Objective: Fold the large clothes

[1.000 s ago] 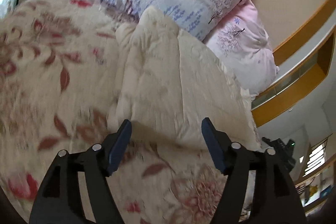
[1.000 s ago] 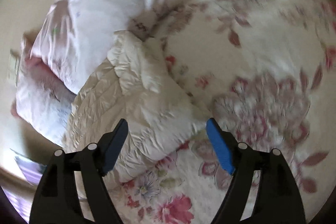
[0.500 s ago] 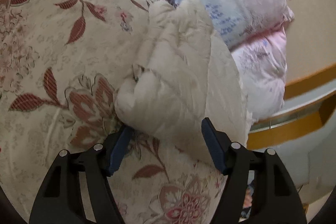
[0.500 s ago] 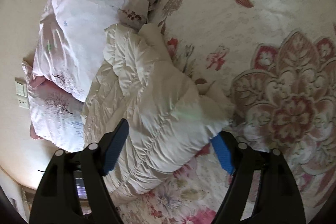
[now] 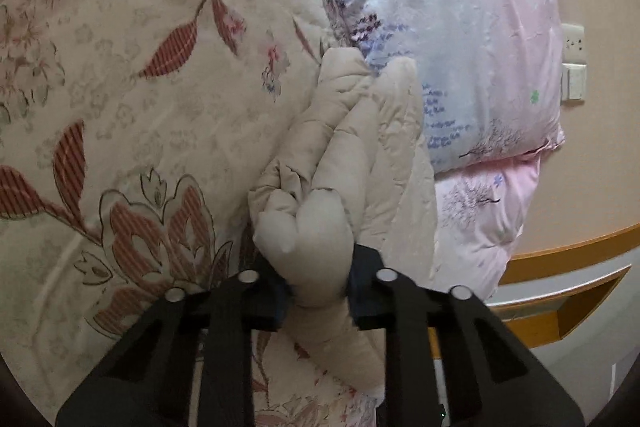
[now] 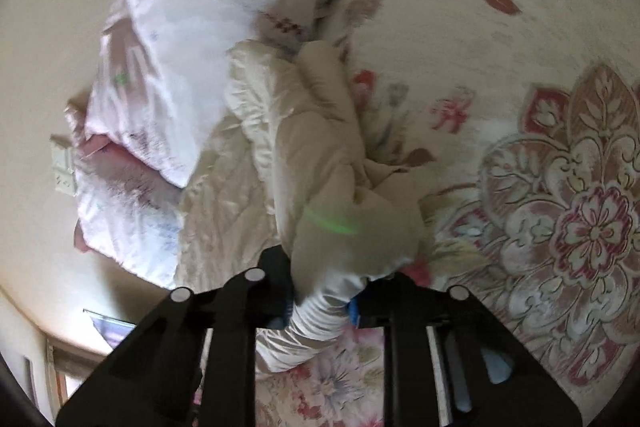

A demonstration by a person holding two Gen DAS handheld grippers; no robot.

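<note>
Together, two grippers pinch a cream padded jacket on a flowered bed.

Closing at this moment, the left gripper [image 5: 318, 291] has a bunched, puffy fold of the cream padded jacket [image 5: 360, 163] squeezed between its dark pads, the cloth bulging out above the jaws. Likewise closing, the right gripper [image 6: 322, 301] clamps another gathered edge of the jacket [image 6: 320, 163], a sliver of blue pad showing beside the fabric. From both grips the quilted garment runs away in rumpled folds across a floral bedspread [image 5: 120, 87] printed with red leaves and blossoms. Its far end lies against two stacked pillows [image 5: 472, 67], pale blue and pink, which rest by a beige wall [image 5: 600, 167] carrying a switch plate [image 5: 574, 67]. A wooden ledge [image 5: 560, 259] curves below the pillows.
</note>
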